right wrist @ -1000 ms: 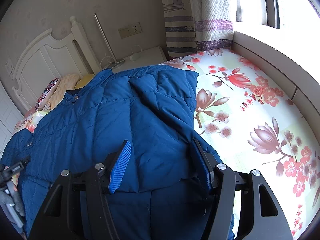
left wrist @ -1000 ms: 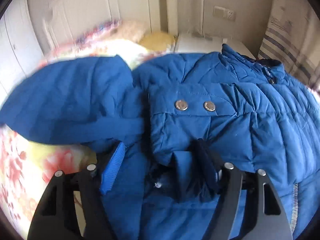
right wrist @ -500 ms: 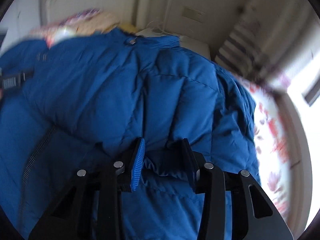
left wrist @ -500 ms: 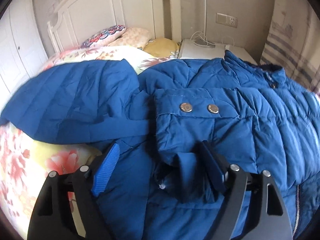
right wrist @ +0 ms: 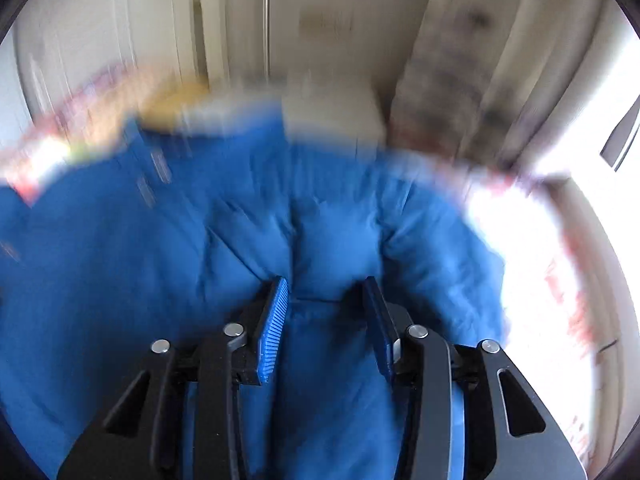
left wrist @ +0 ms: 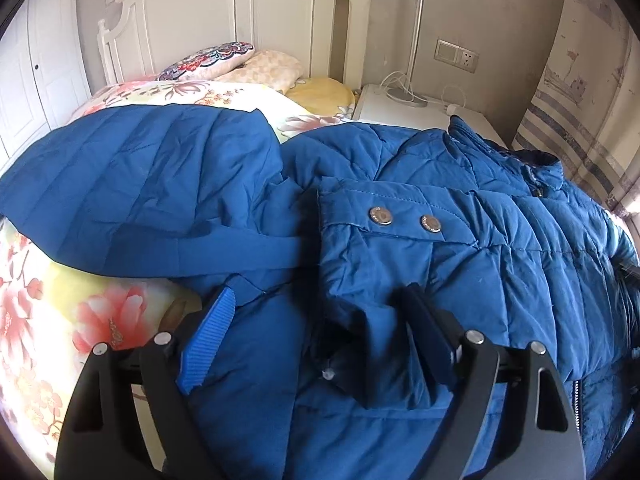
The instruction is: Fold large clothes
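Observation:
A large blue padded jacket [left wrist: 480,216] lies spread on a bed. One sleeve is folded across its front, the cuff with two snap buttons [left wrist: 404,218] in the middle of the left wrist view. The hood [left wrist: 136,184] lies to the left. My left gripper [left wrist: 316,304] is open, its jaws wide apart over the cuff end. The right wrist view is blurred. It shows the jacket [right wrist: 200,240] filling the lower half. My right gripper [right wrist: 326,292] is open with a fold of blue fabric between its fingers.
A bed with a floral sheet [left wrist: 48,320] holds the jacket. Pillows [left wrist: 240,64] and a white headboard [left wrist: 224,8] are at the far end. A white nightstand [left wrist: 400,108] with a lamp stands beyond. A bright window side [right wrist: 540,220] is to the right.
The right gripper has swung fast across the jacket, blurring its view, and its jaws have narrowed and then held. The left gripper has stayed open and shifted only slightly.

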The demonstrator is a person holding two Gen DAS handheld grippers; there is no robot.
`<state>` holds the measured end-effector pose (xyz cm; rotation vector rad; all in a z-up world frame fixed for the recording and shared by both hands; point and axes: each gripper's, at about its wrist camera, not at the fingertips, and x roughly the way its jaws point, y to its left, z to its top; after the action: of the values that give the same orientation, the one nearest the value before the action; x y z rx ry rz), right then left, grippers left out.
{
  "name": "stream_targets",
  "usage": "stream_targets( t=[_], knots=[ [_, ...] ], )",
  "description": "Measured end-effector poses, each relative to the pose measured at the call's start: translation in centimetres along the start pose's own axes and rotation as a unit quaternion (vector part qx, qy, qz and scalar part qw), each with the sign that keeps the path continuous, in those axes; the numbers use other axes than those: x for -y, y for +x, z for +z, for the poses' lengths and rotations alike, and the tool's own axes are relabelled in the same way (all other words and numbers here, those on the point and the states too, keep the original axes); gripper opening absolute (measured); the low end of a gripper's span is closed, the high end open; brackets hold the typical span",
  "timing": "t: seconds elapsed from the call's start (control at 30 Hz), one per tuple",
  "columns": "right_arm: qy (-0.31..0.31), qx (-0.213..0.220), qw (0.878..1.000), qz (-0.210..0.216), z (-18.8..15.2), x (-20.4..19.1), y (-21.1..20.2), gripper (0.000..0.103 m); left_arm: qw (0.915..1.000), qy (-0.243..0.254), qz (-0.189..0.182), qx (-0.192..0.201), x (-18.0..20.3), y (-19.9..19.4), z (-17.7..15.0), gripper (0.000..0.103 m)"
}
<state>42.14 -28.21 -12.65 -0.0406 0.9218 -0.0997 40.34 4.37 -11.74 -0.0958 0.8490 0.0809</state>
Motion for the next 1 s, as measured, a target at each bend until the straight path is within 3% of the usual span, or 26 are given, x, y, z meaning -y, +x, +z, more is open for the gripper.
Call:
stream_targets(
  t=[0.1, 0.17, 0.2, 0.23, 0.33, 0.37, 0.43, 0.53, 0.57, 0.6, 0.63, 0.67, 0.73, 0.8, 0.87, 0.9, 0.93, 0.97, 1.0],
  knots=[
    [0.025, 0.0, 1.0, -0.004, -0.6, -0.1, -2.4, 0.042, 1.0, -0.005, -0.009, -0.001, -0.2, 0.1, 0.0, 0.088],
    [0.018, 0.051, 0.998, 0.013, -2.0, -1.3, -6.3, 0.042, 0.9998, -0.011, -0.018, 0.0, -0.5, 0.1, 0.0, 0.088],
    [0.002, 0.067, 0.997, 0.026, -3.0, -2.1, -7.6, 0.049, 0.9995, -0.017, -0.025, 0.004, -0.7, -0.1, 0.0, 0.088],
    [-0.015, 0.066, 0.997, 0.035, -3.7, -3.0, -8.0, 0.057, 0.9986, -0.028, -0.041, 0.017, -1.1, -0.6, -0.1, 0.088],
    [-0.078, 0.019, 0.996, 0.041, -5.9, -5.2, -6.2, 0.062, 0.9893, -0.081, -0.099, 0.07, -3.5, -3.0, -0.1, 0.088],
    [-0.072, 0.021, 0.996, 0.044, -6.1, -5.0, -5.8, 0.062, 0.9797, -0.124, -0.132, 0.086, -5.4, -4.1, 0.2, 0.088],
    [-0.048, 0.018, 0.997, 0.06, -5.8, -4.0, -5.8, 0.062, 0.9581, -0.21, -0.159, 0.113, -9.4, -5.6, 0.3, 0.088],
    [-0.041, 0.02, 0.997, 0.065, -5.5, -3.5, -5.7, 0.063, 0.9056, -0.36, -0.176, 0.139, -18.1, -6.6, -0.6, 0.088],
    [-0.042, 0.021, 0.997, 0.063, -5.6, -3.5, -5.6, 0.063, 0.8851, -0.409, -0.167, 0.147, -21.5, -6.8, -1.1, 0.088],
    [-0.045, 0.022, 0.997, 0.061, -5.5, -3.5, -5.7, 0.063, 0.8688, -0.447, -0.146, 0.155, -24.7, -7.0, -1.6, 0.087],
    [-0.045, 0.023, 0.997, 0.06, -5.6, -3.7, -5.7, 0.063, 0.8582, -0.47, -0.13, 0.16, -26.8, -7.0, -2.0, 0.087],
    [-0.045, 0.024, 0.997, 0.06, -5.6, -3.7, -5.7, 0.063, 0.8395, -0.507, -0.108, 0.163, -30.3, -6.9, -2.5, 0.087],
    [-0.043, 0.027, 0.997, 0.063, -5.9, -3.8, -5.6, 0.063, 0.8221, -0.54, -0.094, 0.154, -34.0, -5.9, -2.8, 0.086],
    [-0.037, 0.034, 0.996, 0.069, -6.0, -3.7, -5.9, 0.063, 0.8164, -0.551, -0.096, 0.144, -37.3, -4.6, -1.8, 0.084],
    [-0.032, 0.041, 0.996, 0.073, -6.3, -3.5, -6.4, 0.063, 0.8276, -0.539, -0.082, 0.132, -39.2, -3.8, 0.1, 0.075],
    [-0.03, 0.044, 0.996, 0.076, -6.3, -3.3, -6.5, 0.063, 0.831, -0.534, -0.087, 0.129, -39.6, -3.5, 0.6, 0.041],
    [-0.024, 0.048, 0.996, 0.078, -6.3, -3.1, -6.6, 0.063, 0.8332, -0.532, -0.087, 0.122, -39.8, -3.3, 1.0, 0.016],
    [-0.018, 0.052, 0.995, 0.079, -6.3, -2.9, -6.8, 0.063, 0.8338, -0.531, -0.085, 0.127, -39.6, -3.6, 1.3, 0.015],
    [-0.007, 0.062, 0.995, 0.082, -6.4, -2.5, -7.1, 0.063, 0.8411, -0.514, -0.078, 0.148, -38.6, -4.7, 1.7, 0.012]
  ],
)
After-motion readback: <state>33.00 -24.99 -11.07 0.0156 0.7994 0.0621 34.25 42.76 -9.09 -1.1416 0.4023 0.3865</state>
